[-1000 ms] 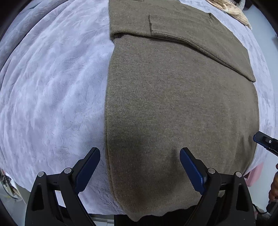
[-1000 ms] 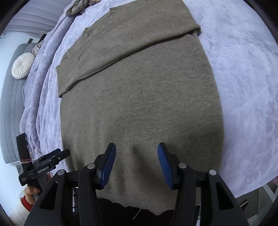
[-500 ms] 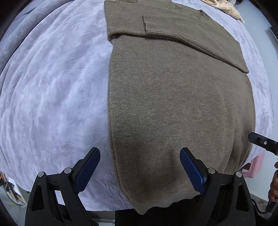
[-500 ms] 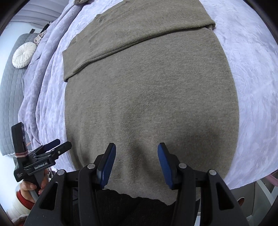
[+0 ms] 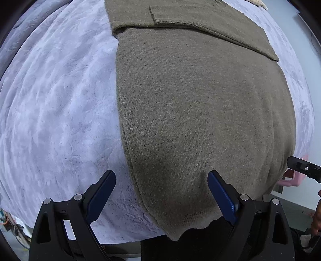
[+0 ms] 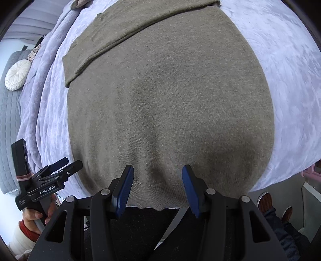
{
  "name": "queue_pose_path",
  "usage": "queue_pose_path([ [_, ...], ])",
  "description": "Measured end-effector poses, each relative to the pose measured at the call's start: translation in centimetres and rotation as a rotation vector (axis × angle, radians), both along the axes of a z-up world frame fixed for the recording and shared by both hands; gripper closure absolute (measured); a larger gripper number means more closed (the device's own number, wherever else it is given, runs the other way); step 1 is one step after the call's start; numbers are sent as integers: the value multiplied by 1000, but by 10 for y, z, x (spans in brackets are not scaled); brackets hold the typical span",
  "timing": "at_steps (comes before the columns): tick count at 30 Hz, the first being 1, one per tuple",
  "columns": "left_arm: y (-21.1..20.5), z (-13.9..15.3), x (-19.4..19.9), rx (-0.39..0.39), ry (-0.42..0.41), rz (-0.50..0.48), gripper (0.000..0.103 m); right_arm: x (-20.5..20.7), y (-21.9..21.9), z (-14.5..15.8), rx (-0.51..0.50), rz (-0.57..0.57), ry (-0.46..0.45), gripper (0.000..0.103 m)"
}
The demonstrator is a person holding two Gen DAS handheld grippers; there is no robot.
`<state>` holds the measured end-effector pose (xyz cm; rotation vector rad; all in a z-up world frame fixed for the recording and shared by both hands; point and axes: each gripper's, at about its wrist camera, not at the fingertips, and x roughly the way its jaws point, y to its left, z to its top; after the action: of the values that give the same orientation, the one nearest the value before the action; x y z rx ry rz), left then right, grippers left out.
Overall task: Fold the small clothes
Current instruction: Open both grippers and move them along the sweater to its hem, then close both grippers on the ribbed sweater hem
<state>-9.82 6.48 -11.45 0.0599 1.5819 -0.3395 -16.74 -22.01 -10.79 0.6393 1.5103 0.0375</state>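
Note:
An olive-brown knit sweater (image 5: pixel 200 112) lies flat on a lilac plush blanket (image 5: pixel 56 104), sleeves folded across its far part; it also fills the right wrist view (image 6: pixel 170 104). Its hem hangs over the near bed edge. My left gripper (image 5: pixel 161 192) is open just above the hem's left corner, the left finger over the blanket and the right finger over the sweater. My right gripper (image 6: pixel 156 186) is open over the hem near its middle, holding nothing. The left gripper also shows in the right wrist view (image 6: pixel 60 170), and the right gripper's tip shows in the left wrist view (image 5: pixel 301 168).
A round white cushion (image 6: pixel 17 74) lies on a grey quilted surface (image 6: pixel 8 120) at the left. Cream fabric (image 5: pixel 258 3) lies at the far edge of the bed. A pink object (image 5: pixel 291 178) stands beside the bed. Shoes (image 6: pixel 264 200) show on the floor.
Both grippers have moved closer and lower toward the sweater's hem. Both stay open and hold nothing. The sweater has not moved.

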Motion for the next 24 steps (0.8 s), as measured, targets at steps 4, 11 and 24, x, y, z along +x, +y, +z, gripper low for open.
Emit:
queue_pose_path([
  [4, -9, 10, -10, 1, -9, 32, 10, 2, -4, 4, -5, 23, -21, 49],
  [11, -32, 3, -52, -26, 22, 86, 10, -18, -32, -1, 3, 54, -39, 49],
  [24, -38, -41, -116, -64, 92, 137, 10, -79, -102, -54, 79, -39, 25, 49],
])
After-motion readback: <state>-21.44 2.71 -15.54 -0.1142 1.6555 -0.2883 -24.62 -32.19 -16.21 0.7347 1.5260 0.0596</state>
